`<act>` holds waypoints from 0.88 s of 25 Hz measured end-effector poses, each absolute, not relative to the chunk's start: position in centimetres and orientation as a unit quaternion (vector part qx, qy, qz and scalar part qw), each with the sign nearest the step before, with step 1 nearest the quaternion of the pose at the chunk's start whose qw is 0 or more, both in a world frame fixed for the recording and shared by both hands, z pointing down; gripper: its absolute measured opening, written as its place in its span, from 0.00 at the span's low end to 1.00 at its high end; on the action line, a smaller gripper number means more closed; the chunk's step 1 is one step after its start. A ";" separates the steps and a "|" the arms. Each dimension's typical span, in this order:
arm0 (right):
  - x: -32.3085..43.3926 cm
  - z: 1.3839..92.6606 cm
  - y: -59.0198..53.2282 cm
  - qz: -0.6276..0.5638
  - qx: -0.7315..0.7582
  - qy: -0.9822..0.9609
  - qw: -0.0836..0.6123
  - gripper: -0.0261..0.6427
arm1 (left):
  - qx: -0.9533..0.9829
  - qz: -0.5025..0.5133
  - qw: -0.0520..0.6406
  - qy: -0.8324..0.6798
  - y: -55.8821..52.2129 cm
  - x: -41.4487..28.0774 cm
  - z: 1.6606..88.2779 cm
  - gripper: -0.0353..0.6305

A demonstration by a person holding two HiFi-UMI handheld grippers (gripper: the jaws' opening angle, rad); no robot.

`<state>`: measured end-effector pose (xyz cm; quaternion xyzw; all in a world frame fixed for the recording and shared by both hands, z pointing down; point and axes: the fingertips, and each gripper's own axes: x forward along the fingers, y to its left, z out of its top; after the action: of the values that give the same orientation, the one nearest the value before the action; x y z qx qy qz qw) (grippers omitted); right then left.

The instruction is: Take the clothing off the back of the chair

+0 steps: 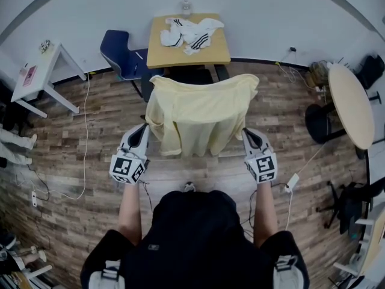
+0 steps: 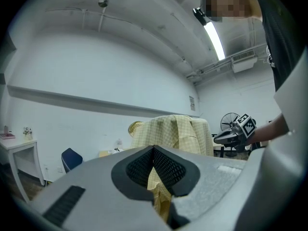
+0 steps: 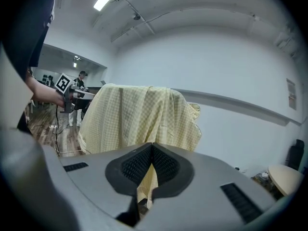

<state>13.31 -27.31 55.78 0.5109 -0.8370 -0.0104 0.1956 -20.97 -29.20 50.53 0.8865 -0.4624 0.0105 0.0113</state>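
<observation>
At chest height before the person, the yellow shirt (image 1: 201,110) hangs spread over the back of the chair (image 1: 194,74), which the cloth almost wholly hides. The left gripper (image 1: 143,138) pinches the shirt's left edge and the right gripper (image 1: 248,137) its right edge; both sets of jaws are closed on a thin fold of fabric.

2 risks stand out. Each grip holds only a narrow strip near the hem, so a sharp tug could pull the cloth out of 1 pair of jaws and leave the shirt dangling from the other. Drawing it towards the body rather than lifting first could also catch the shoulders on the chair's top corners and drag or tip the chair.
</observation>
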 end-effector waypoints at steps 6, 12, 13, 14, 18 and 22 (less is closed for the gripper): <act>13.7 55.0 -28.1 -0.015 0.524 -0.830 0.191 0.03 | 0.889 0.014 0.014 -0.458 -29.9 -21.3 50.6 0.05; 14.6 53.8 -29.6 -0.021 0.529 -0.828 0.182 0.03 | 0.886 0.017 0.005 -0.463 -30.7 -21.7 49.6 0.05; 14.7 53.7 -29.9 -0.023 0.529 -0.829 0.180 0.03 | 0.885 0.017 0.004 -0.465 -30.8 -21.8 49.3 0.05; 14.8 53.7 -30.3 -0.025 0.529 -0.830 0.178 0.03 | 0.884 0.016 0.002 -0.468 -31.0 -21.9 49.1 0.05; 15.4 53.5 -31.7 -0.028 0.525 -0.832 0.177 0.03 | 0.877 0.015 -0.002 -0.481 -31.7 -21.9 48.6 0.05; 16.4 53.2 -33.4 -0.037 0.520 -0.838 0.162 0.03 | 0.872 0.016 -0.002 -0.490 -32.3 -21.6 48.3 0.05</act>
<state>16.42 -33.41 53.23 0.5200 -0.8378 -0.0370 0.1622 -21.61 -32.35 48.26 0.8716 -0.4900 0.0162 -0.0024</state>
